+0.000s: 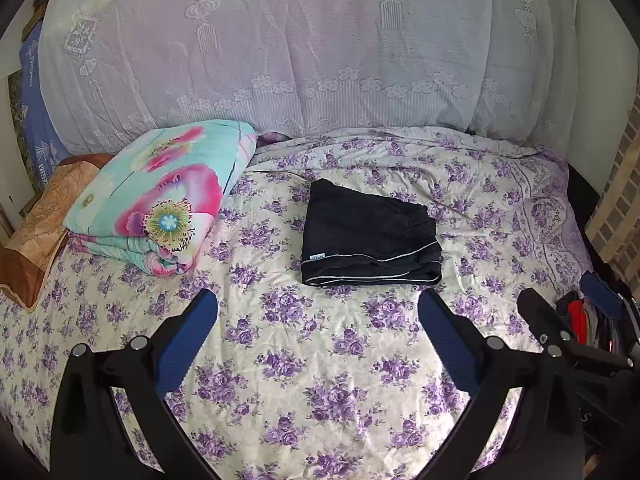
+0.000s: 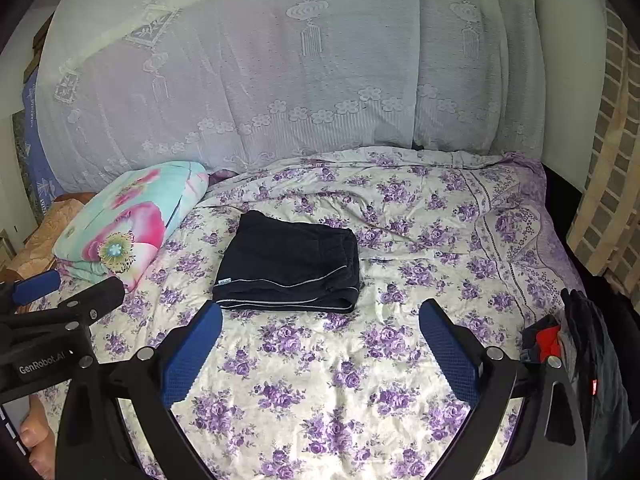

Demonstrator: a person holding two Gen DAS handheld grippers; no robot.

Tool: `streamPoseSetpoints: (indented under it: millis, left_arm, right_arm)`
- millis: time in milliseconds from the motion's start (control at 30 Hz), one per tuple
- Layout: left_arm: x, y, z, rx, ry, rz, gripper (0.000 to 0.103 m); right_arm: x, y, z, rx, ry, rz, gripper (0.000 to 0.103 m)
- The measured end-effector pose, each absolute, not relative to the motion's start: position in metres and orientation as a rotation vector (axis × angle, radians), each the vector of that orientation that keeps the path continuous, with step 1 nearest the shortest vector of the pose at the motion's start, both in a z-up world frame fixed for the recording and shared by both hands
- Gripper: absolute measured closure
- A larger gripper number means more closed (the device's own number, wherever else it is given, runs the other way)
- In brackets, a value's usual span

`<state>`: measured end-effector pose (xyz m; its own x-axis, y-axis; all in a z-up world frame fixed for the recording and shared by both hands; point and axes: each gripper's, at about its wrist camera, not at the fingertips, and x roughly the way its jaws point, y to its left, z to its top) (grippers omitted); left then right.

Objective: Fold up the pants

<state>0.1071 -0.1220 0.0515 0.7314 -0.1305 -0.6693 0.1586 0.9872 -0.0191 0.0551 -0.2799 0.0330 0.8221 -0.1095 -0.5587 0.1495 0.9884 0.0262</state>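
Nearest the lens in both wrist views are blue, dimpled rubber pads on black arms: the left gripper (image 1: 318,308) and the right gripper (image 2: 320,318) each stand spread wide with nothing between the pads, hovering apart from the cloth over the bed's cream sheet printed with purple roses (image 1: 320,380). Just beyond the fingertips, near the middle of the bed, lie the dark navy fabric pants with thin pale piping and a small white label (image 1: 368,236), already gathered into a compact, roughly square stack of several layers with its folded edge facing the cameras. To my eye the folding looks finished or close to it. Such cloth should be light, soft and limp, sagging wherever it is unsupported, so any further hold is best taken low at a corner of the stack, pinching all layers together along the piped edge, or the bundle is likely to slide open. Left of the pants, well apart, sits a folded turquoise quilt with big pink flowers (image 1: 160,196); behind hangs a pale lace curtain (image 1: 280,40). Hard to read: the label's lettering, how many layers the stack holds, and the heap of dark and red clothing (image 2: 576,344) at the right edge, cut off by the frame. A bare fingertip (image 2: 36,436) shows at the lower left of the right view, mostly hidden.
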Motion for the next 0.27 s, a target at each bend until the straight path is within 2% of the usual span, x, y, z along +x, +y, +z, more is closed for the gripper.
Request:
streamPoseSetpoints:
  millis: [267]
  left_arm:
    - [0.1052,-0.1254,0.054,0.043,0.741,-0.174,0.005]
  right_arm:
    - [0.0526,-0.2838,0.0351,0.071,0.593,-0.147,0.004]
